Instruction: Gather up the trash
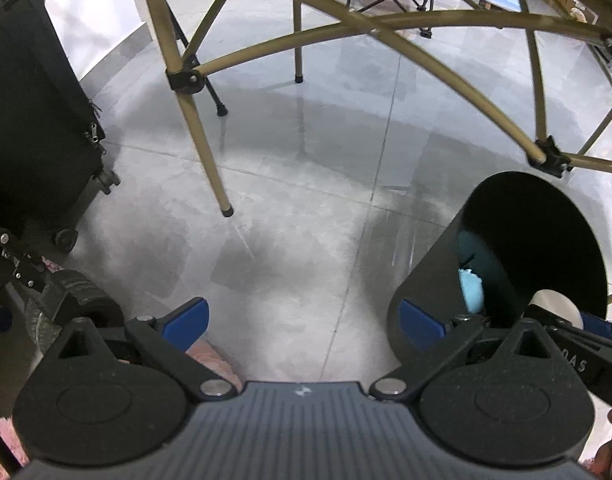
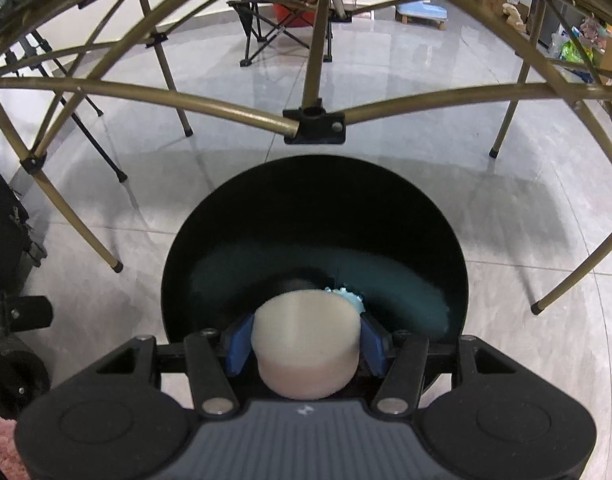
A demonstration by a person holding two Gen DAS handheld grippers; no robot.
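Note:
My right gripper (image 2: 307, 342) is shut on a cream-white cylindrical cup (image 2: 306, 328), its blue pads pressing both sides. It holds the cup just above the near rim of a round black bin (image 2: 313, 216) standing on the grey tiled floor. A crumpled light-blue scrap (image 2: 349, 297) lies inside the bin behind the cup. In the left wrist view the same bin (image 1: 537, 232) stands at the right with the blue scrap (image 1: 471, 290) inside, and the cup (image 1: 557, 304) shows at its rim. My left gripper (image 1: 304, 322) is open over bare floor to the left of the bin, holding nothing.
Gold legs and crossbars of a folding table frame (image 2: 313, 120) span the floor beyond the bin. A black wheeled suitcase (image 1: 34, 120) stands at the left. A folding chair (image 2: 282, 12) is farther back. A pink rug (image 1: 214, 360) lies near my left gripper.

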